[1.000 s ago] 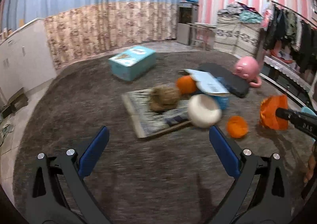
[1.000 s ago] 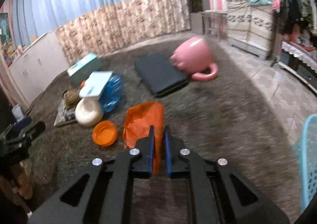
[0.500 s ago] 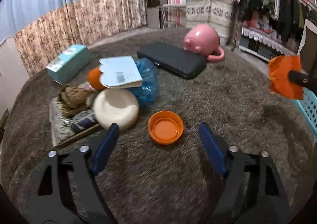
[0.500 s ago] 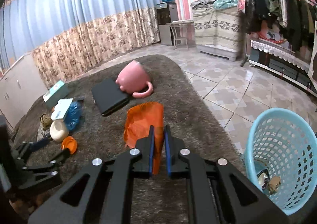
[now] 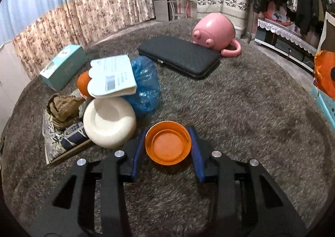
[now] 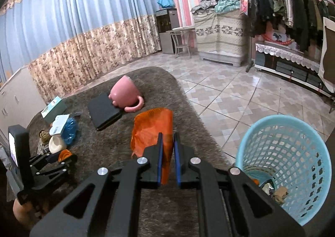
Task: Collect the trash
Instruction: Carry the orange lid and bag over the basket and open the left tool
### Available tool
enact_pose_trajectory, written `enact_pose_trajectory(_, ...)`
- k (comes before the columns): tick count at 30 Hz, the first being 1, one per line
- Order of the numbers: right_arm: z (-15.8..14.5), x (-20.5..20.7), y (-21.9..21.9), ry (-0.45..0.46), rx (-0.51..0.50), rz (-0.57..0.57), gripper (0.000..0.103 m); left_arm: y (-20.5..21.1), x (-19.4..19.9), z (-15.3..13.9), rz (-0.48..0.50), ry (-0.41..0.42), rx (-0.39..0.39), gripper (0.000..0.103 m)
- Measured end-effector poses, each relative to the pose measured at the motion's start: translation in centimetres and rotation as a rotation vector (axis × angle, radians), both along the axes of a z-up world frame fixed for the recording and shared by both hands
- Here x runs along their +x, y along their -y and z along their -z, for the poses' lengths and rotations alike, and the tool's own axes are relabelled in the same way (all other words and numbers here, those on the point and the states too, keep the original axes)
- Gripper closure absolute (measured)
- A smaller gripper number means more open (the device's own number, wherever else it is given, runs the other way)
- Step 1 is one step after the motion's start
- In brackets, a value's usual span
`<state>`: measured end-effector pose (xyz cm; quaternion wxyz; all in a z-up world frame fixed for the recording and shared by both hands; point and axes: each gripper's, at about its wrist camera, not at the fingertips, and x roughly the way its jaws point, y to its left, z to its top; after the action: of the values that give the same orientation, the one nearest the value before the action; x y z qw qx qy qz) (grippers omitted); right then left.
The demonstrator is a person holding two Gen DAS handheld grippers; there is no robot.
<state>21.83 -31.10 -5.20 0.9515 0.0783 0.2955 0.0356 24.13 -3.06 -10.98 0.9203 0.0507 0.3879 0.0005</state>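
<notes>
Since a second ago the left gripper (image 5: 168, 145) has crossed the rug (image 5: 240, 111) from beyond the cream bowl (image 5: 108, 124) to straddle the orange lid (image 5: 168, 145), and its jaws have just been closing until the blue pads meet the lid's rim on both sides. Meanwhile the right gripper (image 6: 167, 159), jaws pinched shut on the orange plastic bag (image 6: 151, 130), has swung toward the blue basket (image 6: 286, 153) right of the lid, so one drop looks imminent. Print on the white booklet (image 5: 113, 78) behind the lid is illegible.
</notes>
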Motion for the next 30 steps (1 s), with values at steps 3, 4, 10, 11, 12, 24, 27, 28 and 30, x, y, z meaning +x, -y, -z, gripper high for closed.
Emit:
enact_pose_trajectory(3, -0.3, -0.5, 1.3, 0.008, -0.003, 0.025, 0.093, 0.4, -0.3, -1.1, 0.003, 0.033, -0.007, 0.064)
enact_pose_trajectory(4, -0.4, -0.7, 1.8, 0.013, -0.008, 0.037, 0.093, 0.7, -0.4, -1.7, 0.009, 0.044, -0.02, 0.064)
enact_pose_trajectory(10, -1.4, -2.2, 5.9, 0.037, -0.037, 0.141, 0.093, 4.0, -1.2, -5.0, 0.082, 0.14, -0.046, 0.064)
enact_pose_trajectory(11, -1.5, -2.4, 6.6, 0.037, -0.048, 0.159, 0.093, 4.7, -1.4, -5.5, 0.096, 0.154, -0.047, 0.064)
enact_pose_trajectory(12, -1.5, -2.8, 7.5, 0.035, -0.056, 0.178, 0.093, 5.4, -1.4, -5.8, 0.109, 0.164, -0.049, 0.064)
enact_pose_trajectory(24, -1.0, -6.4, 16.8, 0.002, -0.079, 0.397, 0.093, 14.2, -2.3, -7.4, 0.288, 0.217, -0.093, 0.064)
enact_pose_trajectory(27, -0.9, -6.7, 17.9, -0.002, -0.084, 0.431, 0.093, 15.7, -2.6, -7.4, 0.32, 0.22, -0.098, 0.064)
enact_pose_trajectory(28, -0.9, -6.8, 18.1, -0.004, -0.084, 0.435, 0.093, 16.4, -2.6, -7.4, 0.333, 0.222, -0.099, 0.064)
enact_pose_trajectory(30, -0.7, -6.7, 18.3, -0.01, -0.09, 0.443, 0.093, 17.3, -2.6, -7.5, 0.353, 0.224, -0.099, 0.064)
